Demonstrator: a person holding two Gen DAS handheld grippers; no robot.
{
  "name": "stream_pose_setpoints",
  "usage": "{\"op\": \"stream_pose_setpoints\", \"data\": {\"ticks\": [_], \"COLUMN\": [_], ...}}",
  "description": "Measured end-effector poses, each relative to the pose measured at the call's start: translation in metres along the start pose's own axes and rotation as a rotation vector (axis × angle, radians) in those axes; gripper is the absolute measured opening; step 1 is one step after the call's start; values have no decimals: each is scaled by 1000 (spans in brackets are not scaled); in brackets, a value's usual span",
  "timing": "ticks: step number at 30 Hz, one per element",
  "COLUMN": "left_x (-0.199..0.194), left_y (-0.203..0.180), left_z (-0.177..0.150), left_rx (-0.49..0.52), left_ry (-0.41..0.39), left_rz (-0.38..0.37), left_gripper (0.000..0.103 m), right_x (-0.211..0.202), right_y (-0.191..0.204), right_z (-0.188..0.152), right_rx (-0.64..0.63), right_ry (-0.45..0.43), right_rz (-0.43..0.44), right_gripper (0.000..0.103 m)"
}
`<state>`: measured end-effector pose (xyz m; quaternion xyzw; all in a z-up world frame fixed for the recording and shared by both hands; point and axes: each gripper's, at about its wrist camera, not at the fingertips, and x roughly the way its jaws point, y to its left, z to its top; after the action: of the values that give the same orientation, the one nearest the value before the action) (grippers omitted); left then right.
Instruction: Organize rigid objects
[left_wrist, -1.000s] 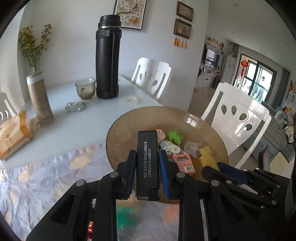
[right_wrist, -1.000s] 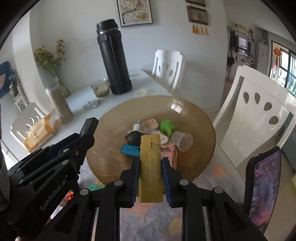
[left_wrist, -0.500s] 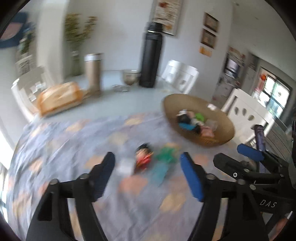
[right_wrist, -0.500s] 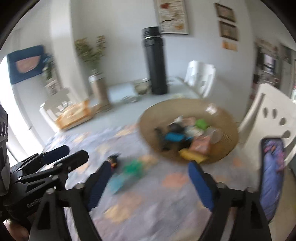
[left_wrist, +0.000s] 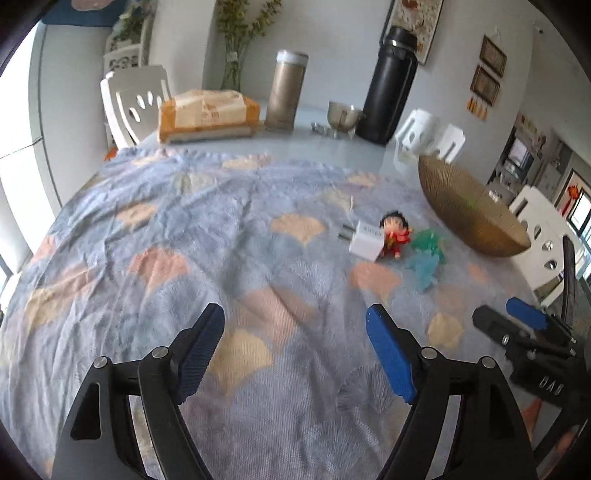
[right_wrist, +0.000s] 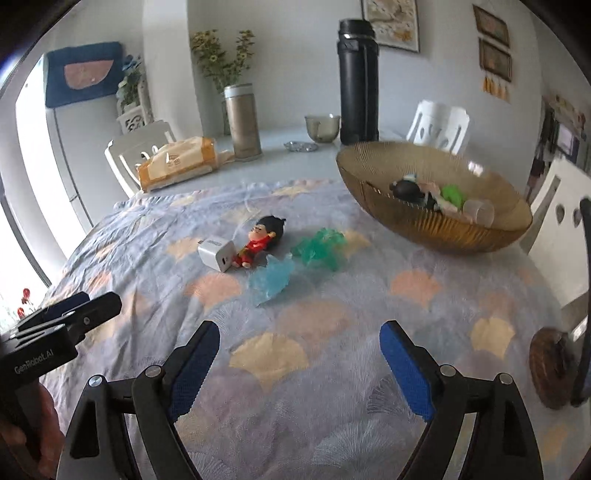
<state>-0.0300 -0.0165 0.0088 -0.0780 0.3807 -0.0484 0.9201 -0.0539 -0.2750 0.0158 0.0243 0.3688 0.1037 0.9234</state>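
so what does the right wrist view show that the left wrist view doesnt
Right wrist only: the bowl's contents, including a black item, a green item and a clear cup, plus a round brown thing at the cloth's edge.

Left wrist only: the bowl from outside, contents mostly hidden.

Both: charger, doll, green and blue toys on the cloth, and both grippers open and empty.

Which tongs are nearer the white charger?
Right, narrowly, as far as I can judge. Right tongs sit below-right of the charger; left tongs sit farther below-left of it.
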Motion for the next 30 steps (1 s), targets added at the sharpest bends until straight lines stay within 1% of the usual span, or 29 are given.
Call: {"op": "stream_pose_setpoints", "data": {"ticks": [2,4,7,10,12,15,18,24,30], "left_x": [0,-2,-2,-1,-1,0,1,1,1], "left_y": [-4,-9,-15,-23,-28,-36,-43,-41,-41], "left_z": [-1,-4,-5,-7,-8,-11,-12,-12,-13], "left_rx": [14,39,78,121,154,204,245,230,233], "left_ry": [3,-11,-13,-17,-21,-21,-17,-14,-11], "left_rz": [5,26,43,68,84,110,118,119,123], "left_gripper": [78,78,79,79,79,79,81,81,81], "right_x": [2,3,5,3,2,3,4,7,8], "right_y": [-5,-7,-10,-15,-20,-30,-36,-34,-39], "right_z": [0,0,0,-1,-1,0,0,0,-1], "right_rx": [25,39,51,74,96,147,175,168,194], "right_ry": [10,18,29,23,19,24,35,50,54], "right_rz": [4,6,-5,-14,-43,-25,-39,-17,-4], "right_gripper": [88,88,88,88,91,93,93,93,93]}}
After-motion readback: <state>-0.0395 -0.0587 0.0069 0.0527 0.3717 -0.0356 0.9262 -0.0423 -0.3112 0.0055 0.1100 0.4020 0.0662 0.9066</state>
